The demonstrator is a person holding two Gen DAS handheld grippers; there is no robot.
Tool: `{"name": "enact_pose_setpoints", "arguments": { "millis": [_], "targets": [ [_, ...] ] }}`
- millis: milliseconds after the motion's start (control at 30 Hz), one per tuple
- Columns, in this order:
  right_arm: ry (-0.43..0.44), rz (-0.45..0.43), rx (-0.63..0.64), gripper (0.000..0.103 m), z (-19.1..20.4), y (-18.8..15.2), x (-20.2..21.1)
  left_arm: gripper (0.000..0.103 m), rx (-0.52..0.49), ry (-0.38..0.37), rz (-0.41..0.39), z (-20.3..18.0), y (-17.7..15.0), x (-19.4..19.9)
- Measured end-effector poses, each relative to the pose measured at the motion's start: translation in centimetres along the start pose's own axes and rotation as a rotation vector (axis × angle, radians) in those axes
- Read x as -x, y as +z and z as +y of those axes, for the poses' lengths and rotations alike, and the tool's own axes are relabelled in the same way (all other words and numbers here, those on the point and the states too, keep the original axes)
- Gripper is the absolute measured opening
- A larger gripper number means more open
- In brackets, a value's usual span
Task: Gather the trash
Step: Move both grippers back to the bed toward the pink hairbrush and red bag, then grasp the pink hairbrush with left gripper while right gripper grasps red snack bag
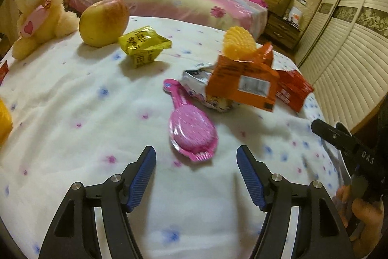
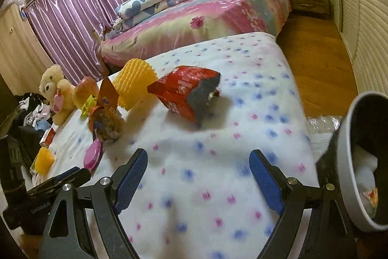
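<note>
While both jaws gape empty, the red wrapper (image 2: 185,92) lies beyond the right gripper (image 2: 198,176); only its view shows the bin (image 2: 344,162) beside that wrapper's bed (image 2: 194,198).

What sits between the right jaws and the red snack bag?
Nothing: in the right wrist view only bare flowered blanket separates the open right gripper from the red snack bag.

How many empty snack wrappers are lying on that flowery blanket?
3, maybe more hidden: a yellow wrapper beside the apple, an orange bag mid-blanket over a silver one, and a red bag just right of it.
</note>
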State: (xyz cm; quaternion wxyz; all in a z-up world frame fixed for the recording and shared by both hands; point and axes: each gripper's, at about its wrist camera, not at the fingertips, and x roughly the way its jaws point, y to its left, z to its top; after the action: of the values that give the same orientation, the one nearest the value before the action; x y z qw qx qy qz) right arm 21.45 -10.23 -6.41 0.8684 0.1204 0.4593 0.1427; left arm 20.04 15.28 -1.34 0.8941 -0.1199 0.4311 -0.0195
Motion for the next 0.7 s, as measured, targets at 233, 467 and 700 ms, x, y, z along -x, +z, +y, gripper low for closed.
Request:
{"name": "enact_pose_setpoints", "arguments": {
  "millis": [233,467,700],
  "targets": [
    [0.008,0.035,0.030,0.087,1.1,2.4,-3.3,0.069,-0.006,0.021,0.012,-0.1,1.3,-1.9],
    [-0.011,0.041,0.042,0.085,0.9,4.0,-5.5,0.067,-0.035,0.052,-0.003,-0.6,1.8,-3.1],
    [-0.033,0.034,0.051,0.021,0.7,4.0,-5.6,0.045,-0.086,0.050,-0.017,-1.2,1.6,-3.4]
  ]
}}
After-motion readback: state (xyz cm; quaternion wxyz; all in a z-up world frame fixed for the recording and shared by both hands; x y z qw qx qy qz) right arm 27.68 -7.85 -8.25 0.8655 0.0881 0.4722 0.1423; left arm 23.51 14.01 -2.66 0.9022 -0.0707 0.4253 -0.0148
